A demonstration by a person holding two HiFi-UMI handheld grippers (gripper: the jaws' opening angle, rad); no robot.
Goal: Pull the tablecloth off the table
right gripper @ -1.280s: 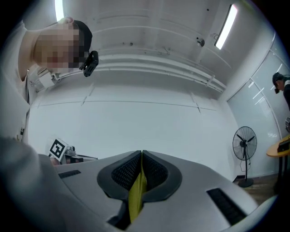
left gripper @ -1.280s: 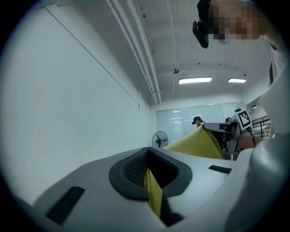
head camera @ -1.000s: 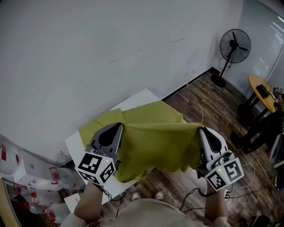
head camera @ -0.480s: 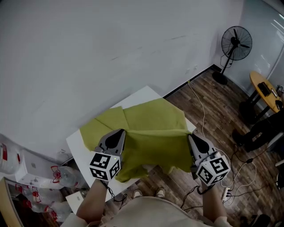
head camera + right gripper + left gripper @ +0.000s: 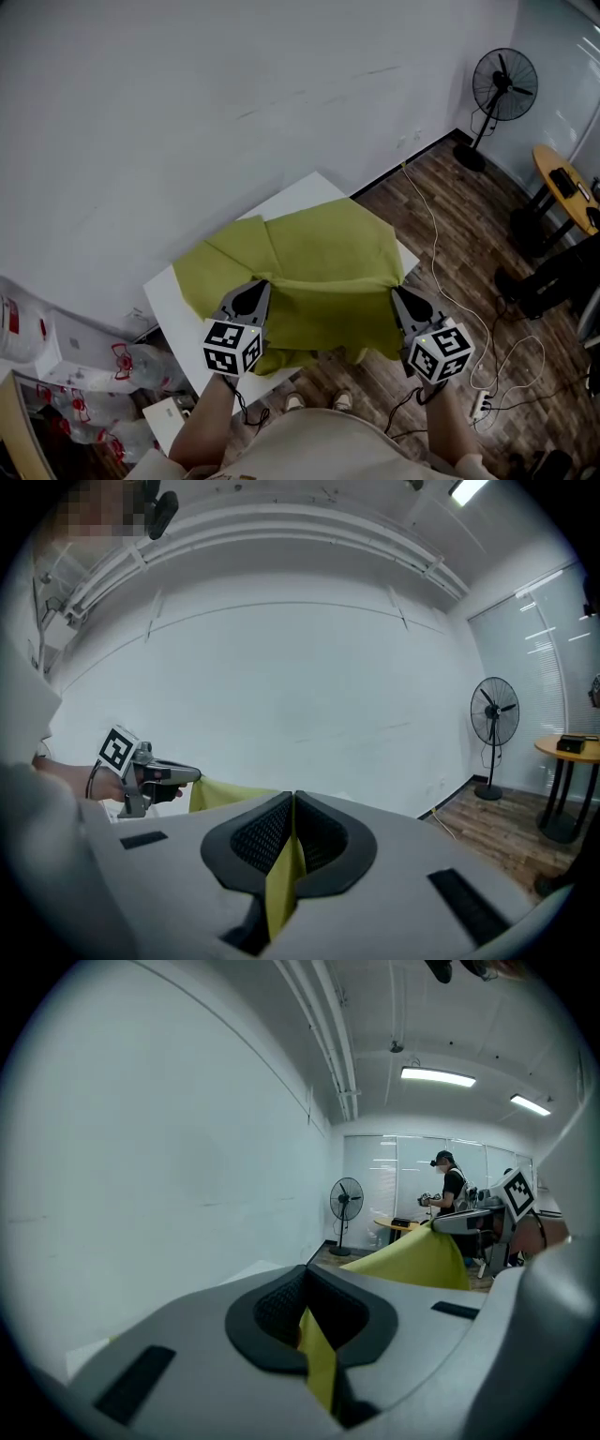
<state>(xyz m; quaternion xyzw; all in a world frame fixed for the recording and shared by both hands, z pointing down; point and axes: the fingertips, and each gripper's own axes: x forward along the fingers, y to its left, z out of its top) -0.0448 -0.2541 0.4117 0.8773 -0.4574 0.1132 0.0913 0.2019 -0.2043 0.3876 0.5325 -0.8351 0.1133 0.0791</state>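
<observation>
An olive-green tablecloth [image 5: 309,267] lies rumpled over the small white table [image 5: 169,302], its near edge lifted off the tabletop. My left gripper [image 5: 259,285] is shut on the cloth's near left corner, and a yellow-green strip [image 5: 319,1363] shows pinched between its jaws. My right gripper [image 5: 397,292] is shut on the near right corner, with a fold of cloth [image 5: 281,883] caught between its jaws. The cloth [image 5: 417,1260] stretches between the two grippers. In the right gripper view the left gripper [image 5: 192,777] shows at the left, cloth trailing from it.
A white wall runs behind the table. A standing fan [image 5: 504,89] and a round wooden table [image 5: 562,187] are at the right on the wood floor. A cable [image 5: 436,253] trails across the floor. Plastic bags [image 5: 122,370] lie at the left. A person [image 5: 452,1185] stands far off.
Both grippers have drawn down and toward me, closer together in the picture. The cloth's near edge has come with them and now sags in folds over the table's front edge.
</observation>
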